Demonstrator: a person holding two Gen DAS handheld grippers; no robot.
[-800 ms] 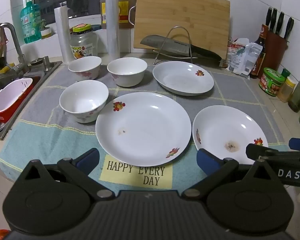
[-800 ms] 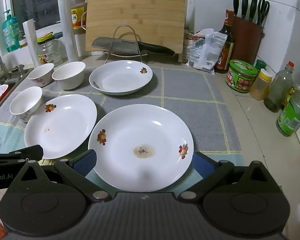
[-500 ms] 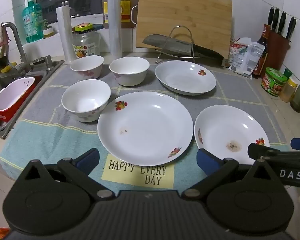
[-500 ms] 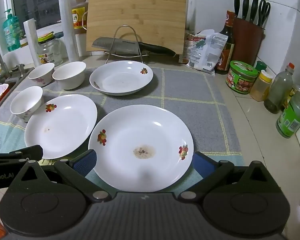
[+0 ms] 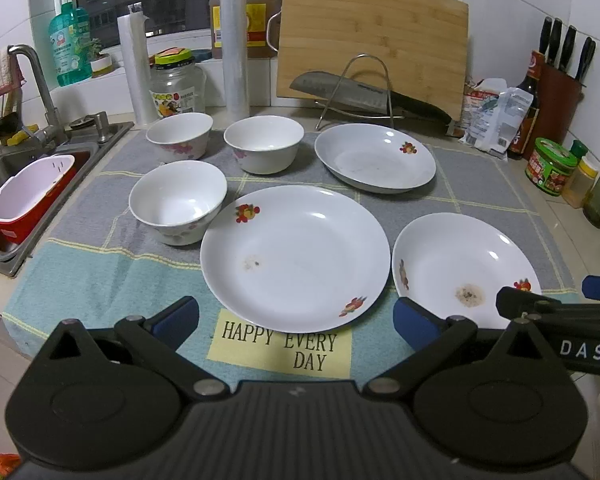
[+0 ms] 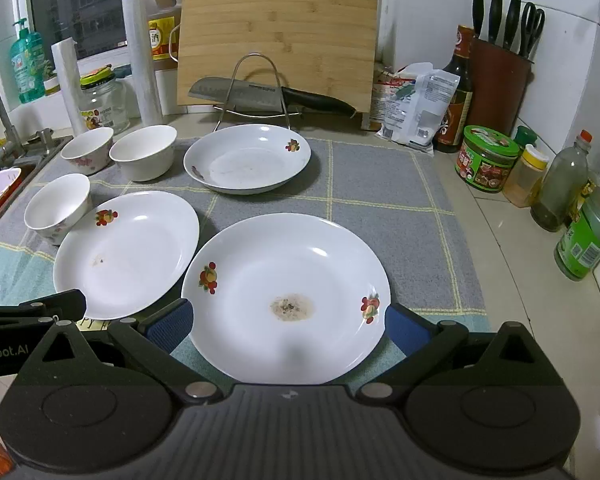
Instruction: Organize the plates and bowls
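A: Where are the dishes, and how would they handle?

B: Three white glazed plates and three white bowls, spread apart on a checked cloth mat (image 5: 480, 184) over the tabletop (image 6: 512, 240). Near plate (image 6: 286, 300), lower centre of the right view: shallow, round, fruit decals, brownish stain in the well. Middle plate (image 5: 296, 258), centre of the left view, small stain too. Far plate (image 5: 376, 158), upper right of centre, just before a wire rack holding a cleaver. Near bowl (image 5: 178, 202) left of centre, just beside the middle plate; contact hard to tell. Two more bowls (image 5: 180, 134) (image 5: 264, 144) behind it.

A: Grip advice?

B: Probably rigid, fairly heavy, slippery glaze, breakable if knocked. Best pinched at a rim edge, one finger over, one under. Soft cloth likely to give slightly.

A: And the tools?

B: Left tool (image 5: 296, 316) spread wide, empty, low in the frame. Right tool (image 6: 286, 324) likewise spread, empty, straddling the near plate's front rim.
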